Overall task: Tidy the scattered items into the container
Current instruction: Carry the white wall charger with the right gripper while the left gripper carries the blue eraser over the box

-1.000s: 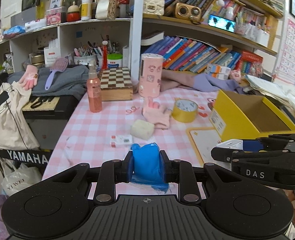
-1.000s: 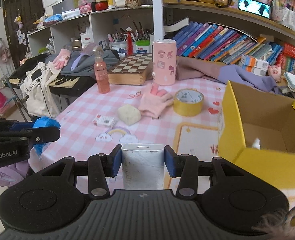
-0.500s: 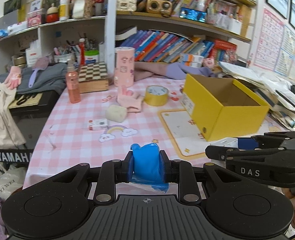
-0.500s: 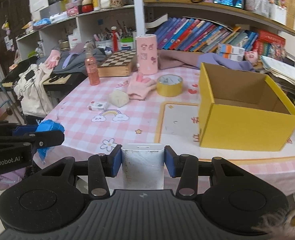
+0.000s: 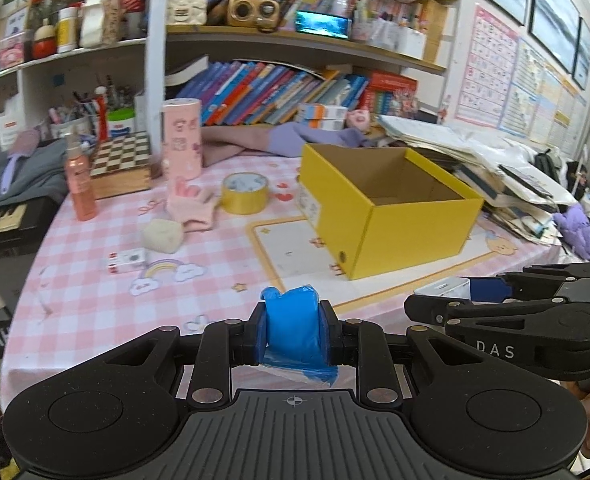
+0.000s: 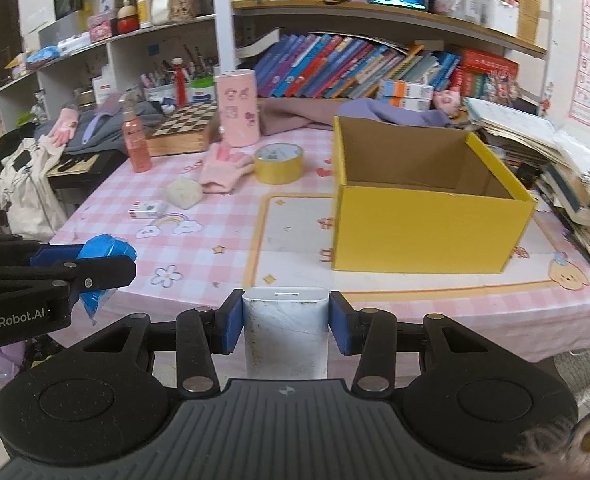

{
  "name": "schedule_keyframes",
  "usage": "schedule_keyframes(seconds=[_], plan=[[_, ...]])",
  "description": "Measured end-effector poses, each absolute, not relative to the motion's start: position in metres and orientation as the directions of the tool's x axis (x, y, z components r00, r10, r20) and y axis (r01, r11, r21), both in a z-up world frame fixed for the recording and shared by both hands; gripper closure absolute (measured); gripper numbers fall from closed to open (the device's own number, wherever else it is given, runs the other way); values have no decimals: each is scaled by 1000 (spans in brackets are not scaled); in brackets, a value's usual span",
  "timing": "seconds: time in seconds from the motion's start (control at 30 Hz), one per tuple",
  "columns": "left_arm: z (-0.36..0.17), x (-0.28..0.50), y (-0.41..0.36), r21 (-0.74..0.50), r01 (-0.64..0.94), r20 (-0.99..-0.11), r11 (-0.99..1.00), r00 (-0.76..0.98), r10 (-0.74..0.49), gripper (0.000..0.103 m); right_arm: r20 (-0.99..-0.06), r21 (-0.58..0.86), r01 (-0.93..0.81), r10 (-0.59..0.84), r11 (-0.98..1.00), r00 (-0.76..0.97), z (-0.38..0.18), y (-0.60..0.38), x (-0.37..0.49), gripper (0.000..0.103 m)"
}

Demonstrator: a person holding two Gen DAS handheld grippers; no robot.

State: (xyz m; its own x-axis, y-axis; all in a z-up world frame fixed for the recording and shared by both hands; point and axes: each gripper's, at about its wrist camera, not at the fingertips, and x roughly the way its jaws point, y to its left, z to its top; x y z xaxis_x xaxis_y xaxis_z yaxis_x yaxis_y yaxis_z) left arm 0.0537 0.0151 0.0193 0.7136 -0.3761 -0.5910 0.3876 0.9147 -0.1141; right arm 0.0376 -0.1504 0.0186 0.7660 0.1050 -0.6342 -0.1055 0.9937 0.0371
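My left gripper is shut on a blue plastic packet, held in front of the table's near edge. My right gripper is shut on a white power bank; it also shows in the left wrist view. The open yellow box stands on the pink checked tablecloth, ahead and right of both grippers. Scattered on the table are a yellow tape roll, a pink glove, a cream sponge and a small white carton.
At the back stand a pink cylinder, a pink spray bottle and a checkerboard box. Stacked papers and books lie right of the box. Shelves of books rise behind. A keyboard stands off the table's left edge.
Both grippers have swung right and pulled back from the table, keeping their loads. The yellow box has come from the right edge to the middle right of both views.
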Motion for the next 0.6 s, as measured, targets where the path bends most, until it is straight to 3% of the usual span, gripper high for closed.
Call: schedule_keyframes(seconds=[0.6], plan=[[16,65,-56,-112,531,-603,840,636,-483,80,-655,45,49,-7,998,756,14,-220,27,61]])
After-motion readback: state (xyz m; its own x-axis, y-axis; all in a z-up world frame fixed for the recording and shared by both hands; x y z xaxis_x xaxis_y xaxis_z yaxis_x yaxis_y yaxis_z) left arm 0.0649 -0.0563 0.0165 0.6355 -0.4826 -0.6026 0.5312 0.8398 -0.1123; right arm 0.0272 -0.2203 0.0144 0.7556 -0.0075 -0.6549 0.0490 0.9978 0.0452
